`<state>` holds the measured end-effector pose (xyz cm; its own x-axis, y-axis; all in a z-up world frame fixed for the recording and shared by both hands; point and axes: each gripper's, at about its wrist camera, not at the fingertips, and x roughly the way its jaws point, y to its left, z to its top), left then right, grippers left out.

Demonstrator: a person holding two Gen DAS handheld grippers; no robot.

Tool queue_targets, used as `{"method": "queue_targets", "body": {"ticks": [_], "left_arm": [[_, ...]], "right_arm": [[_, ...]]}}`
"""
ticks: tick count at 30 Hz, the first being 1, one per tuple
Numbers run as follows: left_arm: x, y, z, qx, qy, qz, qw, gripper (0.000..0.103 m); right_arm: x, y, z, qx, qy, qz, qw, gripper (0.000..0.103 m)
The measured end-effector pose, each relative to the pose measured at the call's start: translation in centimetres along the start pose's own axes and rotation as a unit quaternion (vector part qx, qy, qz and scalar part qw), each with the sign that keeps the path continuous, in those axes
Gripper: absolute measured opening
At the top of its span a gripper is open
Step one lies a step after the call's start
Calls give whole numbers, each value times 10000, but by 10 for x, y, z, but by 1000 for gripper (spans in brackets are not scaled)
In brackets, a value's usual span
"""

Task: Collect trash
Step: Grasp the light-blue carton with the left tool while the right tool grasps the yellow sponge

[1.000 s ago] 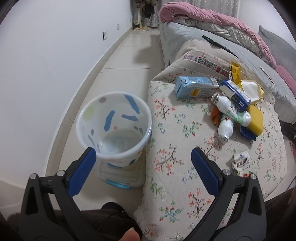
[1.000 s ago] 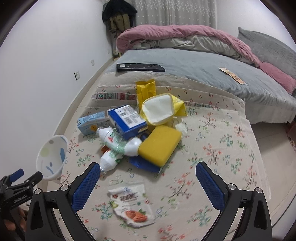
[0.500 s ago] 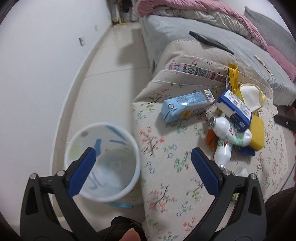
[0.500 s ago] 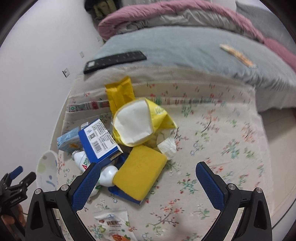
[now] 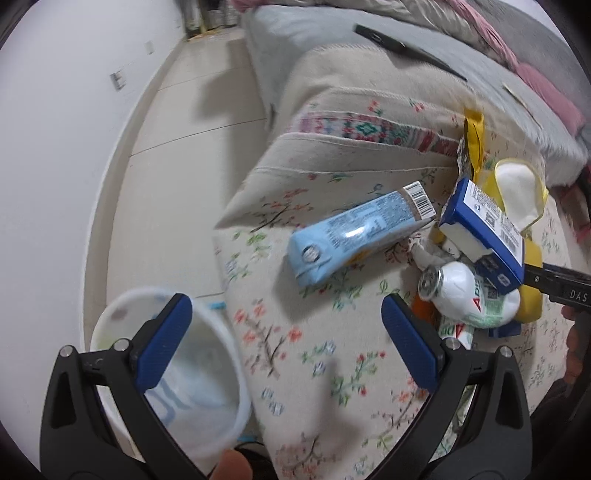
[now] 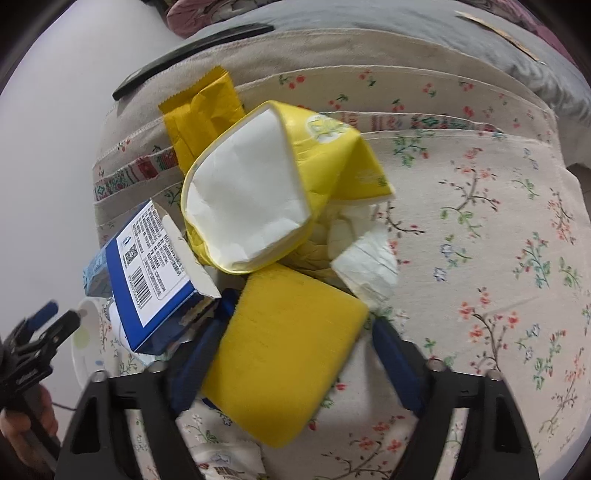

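A pile of trash lies on a floral cloth (image 5: pixel 325 354). It holds a light blue carton (image 5: pixel 354 232), a dark blue box (image 6: pixel 155 273), white bottles (image 5: pixel 469 295), a yellow wrapper (image 6: pixel 203 122), a yellow tissue pack (image 6: pixel 258 184) and a yellow sponge (image 6: pixel 284 354). My right gripper (image 6: pixel 291 354) is open, with its jaws on both sides of the sponge and close to it. My left gripper (image 5: pixel 288 339) is open and empty, above the cloth edge and a white bin (image 5: pixel 199 376) on the floor.
A crumpled white tissue (image 6: pixel 365 254) lies beside the sponge. A printed packet (image 6: pixel 229 461) sits at the bottom edge. A black remote (image 5: pixel 402 48) lies on the grey bed (image 5: pixel 303 26) behind. A white wall (image 5: pixel 55 147) stands to the left.
My right gripper has moved forward and down onto the pile, and its jaws have narrowed around the yellow sponge. My left gripper has moved forward over the cloth edge; the bin has slid back.
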<state>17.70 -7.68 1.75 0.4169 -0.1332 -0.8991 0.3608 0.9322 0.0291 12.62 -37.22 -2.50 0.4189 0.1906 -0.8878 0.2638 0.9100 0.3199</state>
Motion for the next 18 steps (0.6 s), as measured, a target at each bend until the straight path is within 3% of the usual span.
{"method": "queue_targets", "body": {"ticks": [10, 16, 18], "left_arm": [[20, -21, 25, 568, -348, -274, 9974, 100], [30, -26, 31, 755, -362, -554, 9950, 92], [33, -27, 31, 808, -292, -668, 9941, 84]], "right_arm": [[-21, -3, 10, 127, -228, 213, 9994, 62], [-45, -26, 4, 255, -383, 232, 9987, 62], [-51, -32, 3, 319, -408, 248, 9983, 62]]}}
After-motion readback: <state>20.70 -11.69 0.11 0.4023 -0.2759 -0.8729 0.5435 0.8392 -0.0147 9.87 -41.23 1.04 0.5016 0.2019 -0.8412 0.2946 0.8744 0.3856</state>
